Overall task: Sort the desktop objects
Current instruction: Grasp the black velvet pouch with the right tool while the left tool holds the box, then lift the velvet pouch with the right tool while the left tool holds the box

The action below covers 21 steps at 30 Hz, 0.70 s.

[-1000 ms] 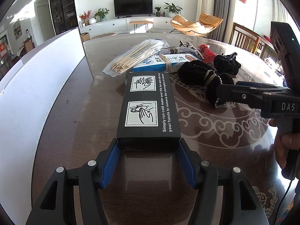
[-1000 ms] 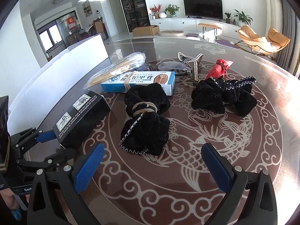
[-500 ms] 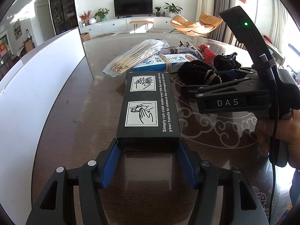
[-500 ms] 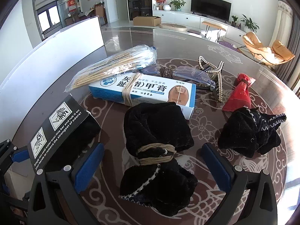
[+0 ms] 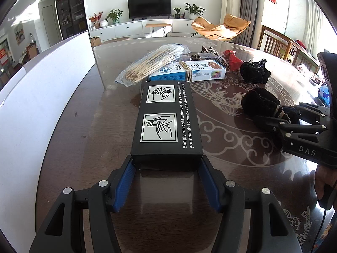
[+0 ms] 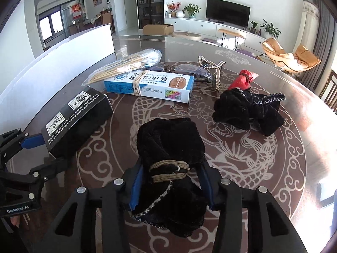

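My left gripper [image 5: 166, 158] is shut on the near end of a black box [image 5: 166, 122] with white hand-washing pictures, which lies on the dark patterned table [image 5: 88, 139]. The same box [image 6: 78, 118] appears at the left of the right wrist view. A black cloth bundle [image 6: 170, 141] tied with tan twine sits between the fingers of my right gripper [image 6: 170, 166]. Its jaws are closing and the blue pads [image 6: 135, 181] touch the cloth at both sides of the twine. From the left wrist view, that bundle [image 5: 261, 103] and the right gripper [image 5: 280, 119] are at the right.
A second black cloth bundle [image 6: 248, 109] lies to the right. Behind are a blue-and-white cream box [image 6: 151, 83], a bag of wooden sticks [image 6: 124, 67], a beaded clip [image 6: 212, 69] and a red wrapped item [image 6: 242, 80]. A white board [image 5: 42, 97] borders the table's left side.
My right gripper moved forward over the tied black bundle and its jaws came in from wide open to the bundle's sides. The left gripper and the black box stayed put.
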### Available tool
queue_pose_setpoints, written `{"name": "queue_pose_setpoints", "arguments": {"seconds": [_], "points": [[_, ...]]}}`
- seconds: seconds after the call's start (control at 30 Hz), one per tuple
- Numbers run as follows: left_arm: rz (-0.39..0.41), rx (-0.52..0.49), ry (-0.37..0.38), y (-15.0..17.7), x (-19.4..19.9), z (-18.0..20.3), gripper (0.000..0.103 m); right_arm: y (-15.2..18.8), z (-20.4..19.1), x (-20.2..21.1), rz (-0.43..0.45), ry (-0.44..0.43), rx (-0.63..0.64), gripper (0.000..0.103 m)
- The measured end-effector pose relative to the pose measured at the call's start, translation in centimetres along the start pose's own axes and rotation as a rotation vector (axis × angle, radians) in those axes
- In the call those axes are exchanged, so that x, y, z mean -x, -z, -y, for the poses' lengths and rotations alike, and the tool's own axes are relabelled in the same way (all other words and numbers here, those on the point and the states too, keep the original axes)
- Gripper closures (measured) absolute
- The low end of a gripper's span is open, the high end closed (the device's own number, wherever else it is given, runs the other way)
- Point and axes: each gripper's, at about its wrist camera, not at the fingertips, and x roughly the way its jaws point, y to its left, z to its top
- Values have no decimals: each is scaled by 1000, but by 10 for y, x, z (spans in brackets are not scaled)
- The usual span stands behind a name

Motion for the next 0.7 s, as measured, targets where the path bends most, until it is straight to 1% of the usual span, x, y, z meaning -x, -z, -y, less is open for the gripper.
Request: {"name": "queue_pose_setpoints", "arguments": {"seconds": [0.17,0.27,0.3,0.33,0.4,0.47,0.53,0.6,0.7], "points": [[0,0,0,0,0,0,42,39,15,32,2,28,-49,55],[0,0,-1,0,0,0,42,54,22,46,4,49,-93,52],[0,-2,-6,0,1,1,41,58,25,50,5,51,-113,45],[-1,1,-15,0,1,1,38,62,23,53,5,49,-132,30],[-16,16,-39,-1,-2,-2,14,63,23,51,-12,59,-141,14],[-22,32,-28,-1,-3,-5,13,62,20,48,-23,75,-127,14],[-24,37,-21,-1,-4,-6,13,61,16,45,-33,86,-110,11],[-26,32,-26,-1,-4,-5,12,61,14,43,-39,83,-96,7],[-29,28,-21,-1,-4,-4,10,60,13,40,-42,78,-93,6]]}}
